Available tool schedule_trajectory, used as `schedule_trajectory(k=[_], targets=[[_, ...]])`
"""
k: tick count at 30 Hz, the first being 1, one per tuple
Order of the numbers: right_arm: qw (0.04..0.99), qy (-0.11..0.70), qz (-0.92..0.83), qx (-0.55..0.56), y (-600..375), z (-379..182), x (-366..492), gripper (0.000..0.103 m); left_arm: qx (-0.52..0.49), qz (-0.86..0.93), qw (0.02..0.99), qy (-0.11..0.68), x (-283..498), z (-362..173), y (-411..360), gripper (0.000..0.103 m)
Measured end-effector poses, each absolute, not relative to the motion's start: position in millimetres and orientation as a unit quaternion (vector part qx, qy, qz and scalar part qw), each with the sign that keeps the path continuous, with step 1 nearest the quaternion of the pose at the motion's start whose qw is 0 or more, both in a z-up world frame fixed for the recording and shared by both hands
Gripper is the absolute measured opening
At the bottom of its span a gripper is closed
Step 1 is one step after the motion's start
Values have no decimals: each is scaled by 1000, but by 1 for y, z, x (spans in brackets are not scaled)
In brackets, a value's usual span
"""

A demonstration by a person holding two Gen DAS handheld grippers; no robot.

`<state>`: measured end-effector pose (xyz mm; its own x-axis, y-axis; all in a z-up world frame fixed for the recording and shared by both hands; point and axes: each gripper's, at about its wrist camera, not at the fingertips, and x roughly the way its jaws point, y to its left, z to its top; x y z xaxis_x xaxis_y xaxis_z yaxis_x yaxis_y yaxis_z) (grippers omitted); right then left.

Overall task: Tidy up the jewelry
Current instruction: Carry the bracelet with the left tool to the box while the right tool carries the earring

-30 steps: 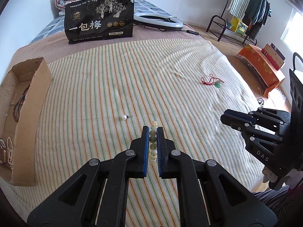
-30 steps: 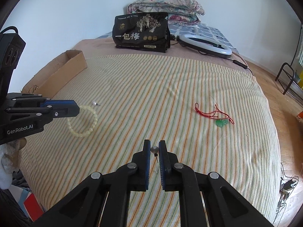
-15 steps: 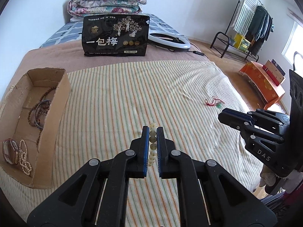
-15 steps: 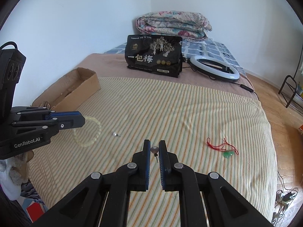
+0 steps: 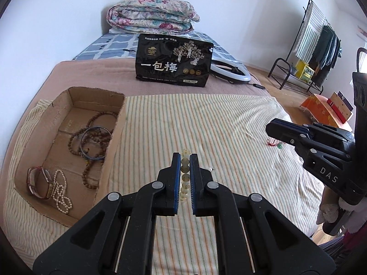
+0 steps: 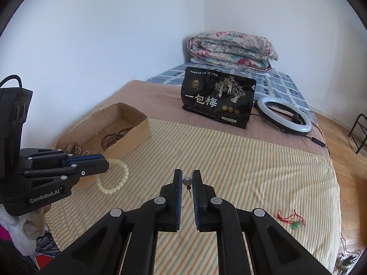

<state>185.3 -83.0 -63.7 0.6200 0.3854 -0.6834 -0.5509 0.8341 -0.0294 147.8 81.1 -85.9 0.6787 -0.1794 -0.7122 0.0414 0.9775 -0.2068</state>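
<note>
Two pieces in hand: my left fingers (image 5: 185, 171) clamp the pale bead bracelet (image 6: 113, 178), dangling loose beside the cardboard box (image 5: 68, 105); right fingers (image 6: 187, 184) pinch a tiny pearl stud (image 6: 187, 181) by its ball. Both light, slippery; the stud's post looks fragile.

Home bedroom: bed (image 5: 206, 119) under a striped sheet, folded floral quilt (image 5: 151, 15) at its head against white walls, clothes rack (image 5: 318, 41) hung with garments, wood floor (image 6: 339, 123), ring light (image 6: 284, 115) on the mattress.
</note>
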Motion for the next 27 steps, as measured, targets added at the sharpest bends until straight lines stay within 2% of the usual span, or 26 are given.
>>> schedule_trajectory(k=[27], targets=[[870,337,344,-108,31,-63,206,6,-150,43,921,356,149,-55,204,5]])
